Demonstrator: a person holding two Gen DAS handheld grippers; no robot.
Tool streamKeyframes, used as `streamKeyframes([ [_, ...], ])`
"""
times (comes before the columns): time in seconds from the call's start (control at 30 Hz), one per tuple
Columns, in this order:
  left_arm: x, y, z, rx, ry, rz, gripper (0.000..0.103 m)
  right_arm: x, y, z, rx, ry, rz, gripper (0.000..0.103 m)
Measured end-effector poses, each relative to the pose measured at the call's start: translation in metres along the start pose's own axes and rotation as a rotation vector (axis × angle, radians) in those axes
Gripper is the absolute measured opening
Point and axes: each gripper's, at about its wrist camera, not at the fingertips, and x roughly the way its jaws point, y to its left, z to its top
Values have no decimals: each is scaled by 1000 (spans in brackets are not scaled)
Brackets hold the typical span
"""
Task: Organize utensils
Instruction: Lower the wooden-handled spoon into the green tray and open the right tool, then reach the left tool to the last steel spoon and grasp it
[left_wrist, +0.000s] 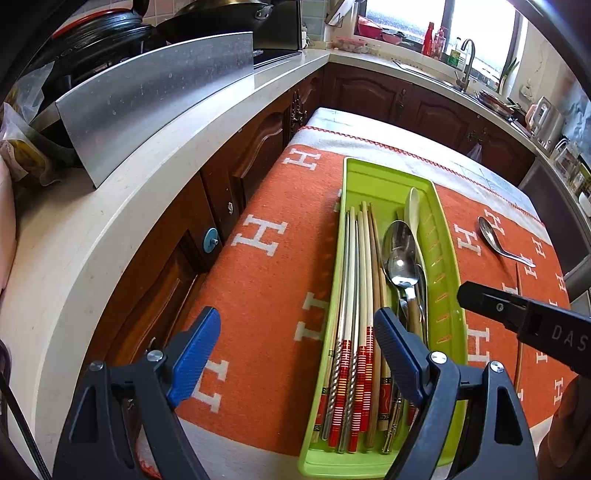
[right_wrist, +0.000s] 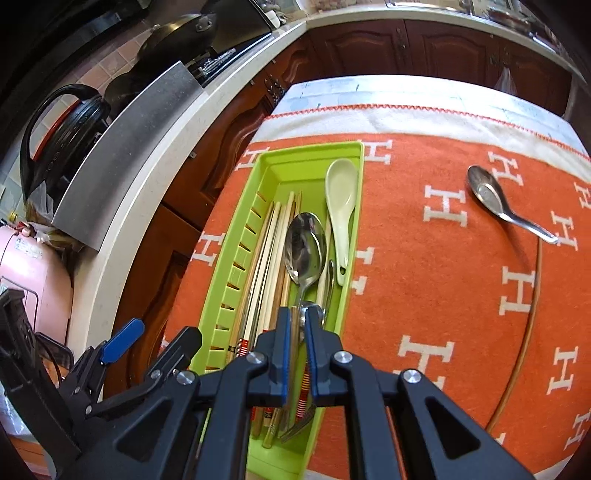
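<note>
A green tray (left_wrist: 443, 258) (right_wrist: 236, 236) lies lengthwise on the orange cloth. It holds several chopsticks (left_wrist: 354, 277) (right_wrist: 269, 251), a white ceramic spoon (left_wrist: 412, 210) (right_wrist: 341, 192) and metal spoons. My right gripper (right_wrist: 299, 317) hangs over the tray's near half, shut on the handle end of a large metal spoon (right_wrist: 304, 247) whose bowl rests in the tray. In the left wrist view the right gripper (left_wrist: 461, 291) comes in from the right. My left gripper (left_wrist: 295, 332) (right_wrist: 153, 339) stands open over the tray's left edge, holding nothing. Another metal spoon (left_wrist: 495, 236) (right_wrist: 491, 195) and one loose chopstick (left_wrist: 519, 332) (right_wrist: 532, 314) lie on the cloth to the right.
The orange cloth (left_wrist: 258, 288) with white H letters covers a small table. A pale countertop (left_wrist: 110, 221) curves along the left, with a steel panel (left_wrist: 147, 103), a black kettle (right_wrist: 62, 140) and a pink appliance (right_wrist: 29, 266). Brown cabinets stand behind.
</note>
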Motion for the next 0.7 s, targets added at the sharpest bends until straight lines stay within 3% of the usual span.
streamKeyframes([
  [0.23, -4, -12, -1, 29, 3, -9, 84, -19, -10, -7, -48, -58, -67, 8],
  [0.7, -20, -51, -11, 127, 11, -20, 84, -57, -65, -27, 17, -138, -151, 8],
])
